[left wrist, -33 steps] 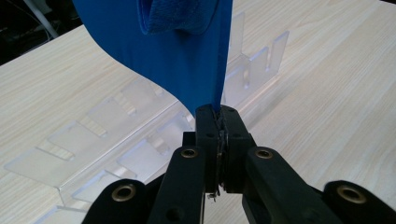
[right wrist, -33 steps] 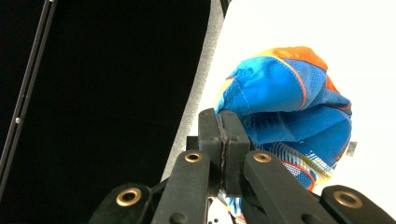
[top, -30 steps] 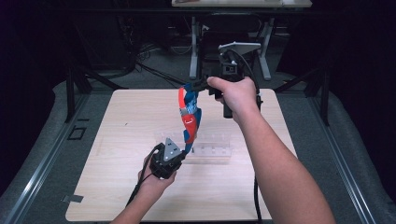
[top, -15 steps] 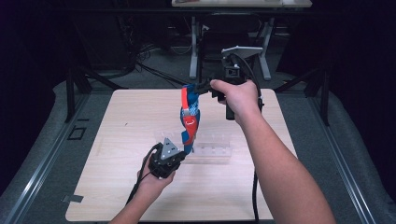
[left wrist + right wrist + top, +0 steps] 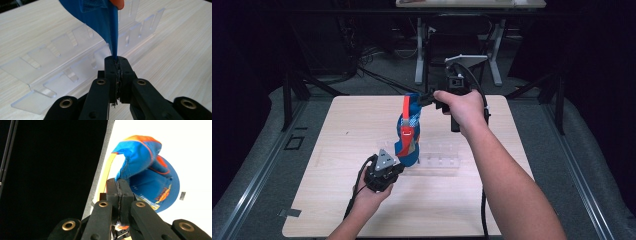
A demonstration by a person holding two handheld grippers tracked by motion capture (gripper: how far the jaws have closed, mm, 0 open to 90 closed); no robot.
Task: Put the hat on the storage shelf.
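A blue cloth [image 5: 408, 132] with orange and red trim is stretched upright between both grippers above the wooden table [image 5: 337, 130]. Low down near the table, my left gripper [image 5: 401, 162] is shut on the cloth's bottom edge. In the left gripper view its jaws [image 5: 116, 60] pinch a thin fold of the blue cloth [image 5: 100, 17]. Higher up and farther back, my right gripper [image 5: 419, 100] is shut on the cloth's top end. In the right gripper view its jaws [image 5: 120, 182] clamp the cloth [image 5: 150, 177], which curls away below.
A clear plastic rack [image 5: 439, 160] with several upright dividers lies on the table just right of the left gripper, and shows close behind the jaws as the rack [image 5: 62, 57]. Dark floor, rails and table legs surround the table.
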